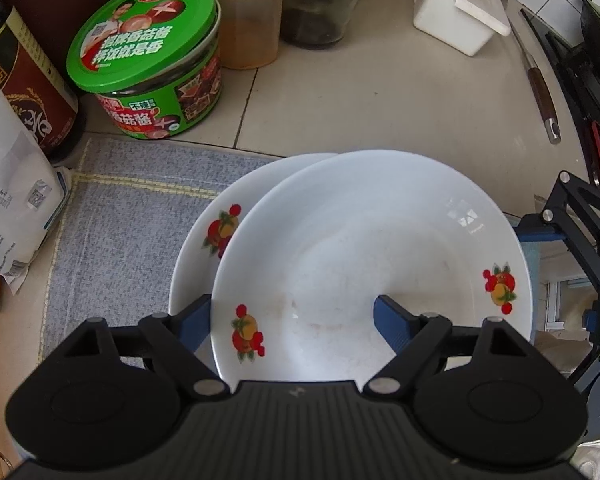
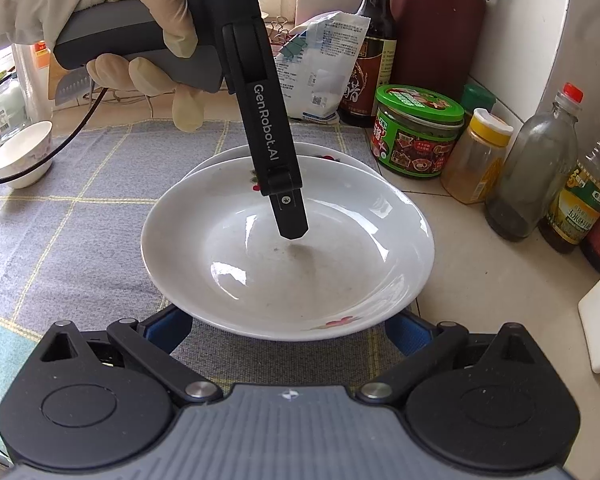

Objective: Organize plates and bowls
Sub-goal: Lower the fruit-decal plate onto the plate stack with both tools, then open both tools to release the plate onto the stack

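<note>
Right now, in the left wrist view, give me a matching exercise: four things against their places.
1 white fruit-print top plate
2 green-lidded sauce jar
3 yellow-capped spice jar
4 wooden-handled knife

A beside the black stove
B just past the grey cloth
C lying over a second white plate
D right next to the green-lidded sauce jar

Pairs: 1-C, 2-B, 3-D, 4-A.

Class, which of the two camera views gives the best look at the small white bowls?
The right wrist view. The small white bowls stand at its left edge on the checked cloth, beyond the stacked plates. The left wrist view shows none of them; it holds the plates, the cloth and jars.
</note>
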{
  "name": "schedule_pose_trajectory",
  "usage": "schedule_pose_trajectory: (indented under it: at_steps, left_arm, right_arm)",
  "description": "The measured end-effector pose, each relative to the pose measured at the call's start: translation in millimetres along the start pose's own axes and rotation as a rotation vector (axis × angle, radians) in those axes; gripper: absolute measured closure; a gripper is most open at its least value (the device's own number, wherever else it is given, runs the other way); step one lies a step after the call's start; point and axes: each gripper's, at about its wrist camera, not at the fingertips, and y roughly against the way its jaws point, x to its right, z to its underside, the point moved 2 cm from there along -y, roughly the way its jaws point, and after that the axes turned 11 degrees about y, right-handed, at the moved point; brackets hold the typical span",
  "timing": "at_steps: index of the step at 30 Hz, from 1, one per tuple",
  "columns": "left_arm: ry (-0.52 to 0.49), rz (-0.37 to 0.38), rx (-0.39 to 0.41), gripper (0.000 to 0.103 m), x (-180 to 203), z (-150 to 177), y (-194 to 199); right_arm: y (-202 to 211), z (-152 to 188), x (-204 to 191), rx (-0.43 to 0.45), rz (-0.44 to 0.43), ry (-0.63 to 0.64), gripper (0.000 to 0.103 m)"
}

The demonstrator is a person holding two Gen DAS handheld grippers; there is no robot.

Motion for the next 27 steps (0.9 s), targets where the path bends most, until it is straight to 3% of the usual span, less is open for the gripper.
schedule_pose_trajectory:
  at_steps: [27]
  left_arm:
    - [0.027, -0.056, 0.045, 0.019, -1.6, 6.9, 16.4]
  right_arm:
    - [-3.8, -8.1, -1.0, -0.063, 0.013, 0.023, 0.0]
